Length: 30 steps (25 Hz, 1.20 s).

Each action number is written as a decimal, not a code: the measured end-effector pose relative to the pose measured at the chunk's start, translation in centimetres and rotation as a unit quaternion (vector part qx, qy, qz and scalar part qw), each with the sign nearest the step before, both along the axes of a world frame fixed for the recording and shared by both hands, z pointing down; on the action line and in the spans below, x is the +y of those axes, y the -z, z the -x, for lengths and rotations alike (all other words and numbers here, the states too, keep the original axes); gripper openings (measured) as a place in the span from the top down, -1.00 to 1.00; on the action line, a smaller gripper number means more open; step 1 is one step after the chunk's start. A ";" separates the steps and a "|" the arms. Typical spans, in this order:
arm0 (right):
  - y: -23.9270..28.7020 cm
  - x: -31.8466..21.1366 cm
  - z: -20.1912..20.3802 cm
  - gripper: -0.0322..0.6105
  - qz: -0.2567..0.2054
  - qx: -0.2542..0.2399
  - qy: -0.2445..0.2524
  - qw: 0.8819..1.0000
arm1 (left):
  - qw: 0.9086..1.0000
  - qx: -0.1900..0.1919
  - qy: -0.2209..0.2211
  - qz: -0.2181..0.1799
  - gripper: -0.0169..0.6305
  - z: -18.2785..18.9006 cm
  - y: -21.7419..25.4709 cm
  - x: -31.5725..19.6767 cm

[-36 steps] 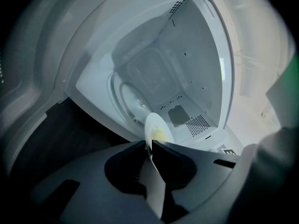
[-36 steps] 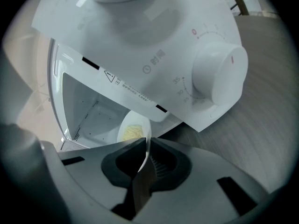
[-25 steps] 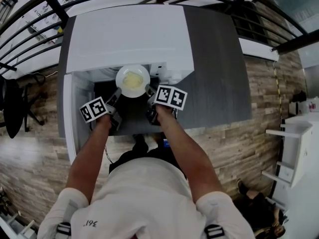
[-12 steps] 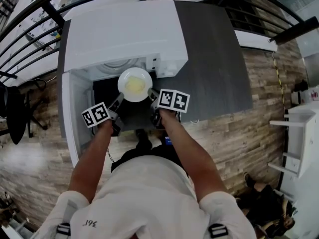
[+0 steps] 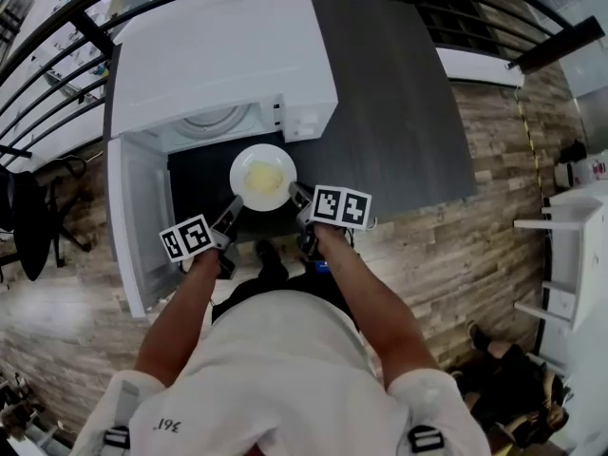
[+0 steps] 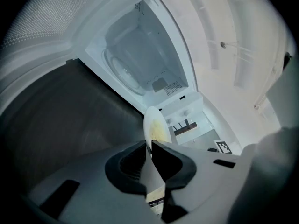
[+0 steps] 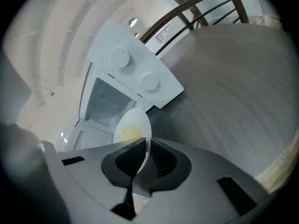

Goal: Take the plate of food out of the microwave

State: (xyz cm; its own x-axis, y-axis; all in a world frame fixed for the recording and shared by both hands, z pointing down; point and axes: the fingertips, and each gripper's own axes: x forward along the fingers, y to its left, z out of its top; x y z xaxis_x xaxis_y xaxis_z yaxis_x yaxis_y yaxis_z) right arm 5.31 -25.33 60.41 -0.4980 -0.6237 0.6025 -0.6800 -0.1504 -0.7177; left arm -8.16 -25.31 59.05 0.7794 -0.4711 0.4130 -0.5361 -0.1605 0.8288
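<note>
A white plate [image 5: 263, 176] with yellow food is held above the dark table, in front of the open white microwave [image 5: 223, 60]. My left gripper [image 5: 231, 212] is shut on the plate's left rim, and my right gripper [image 5: 295, 196] is shut on its right rim. In the left gripper view the plate [image 6: 153, 127] stands edge-on between the jaws of my left gripper [image 6: 150, 149], with the empty microwave cavity [image 6: 140, 55] beyond it. In the right gripper view the plate [image 7: 132, 126] sits between the jaws of my right gripper [image 7: 146, 149], outside the cavity.
The microwave door [image 5: 133, 226] hangs open to the left of the plate. The dark grey table [image 5: 399, 103] stretches to the right of the microwave. A black railing [image 5: 57, 8] runs behind it, and a white shelf unit [image 5: 570, 255] stands at the far right on the wooden floor.
Both grippers have pulled the plate back out of the microwave cavity toward me. It now hangs in front of the opening, over the table.
</note>
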 end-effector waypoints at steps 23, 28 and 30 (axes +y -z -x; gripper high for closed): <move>-0.1 6.2 -17.3 0.80 0.003 0.004 -0.113 0.994 | 0.989 -0.008 -0.149 -0.003 0.82 -17.4 -0.1 3.7; -0.2 6.4 -21.1 0.80 -0.001 0.007 -0.133 0.991 | 0.985 -0.011 -0.170 -0.007 0.82 -21.3 -0.5 3.3; -0.4 6.5 -22.5 0.80 0.001 0.009 -0.141 0.990 | 0.984 -0.012 -0.178 -0.005 0.82 -22.7 -0.9 3.1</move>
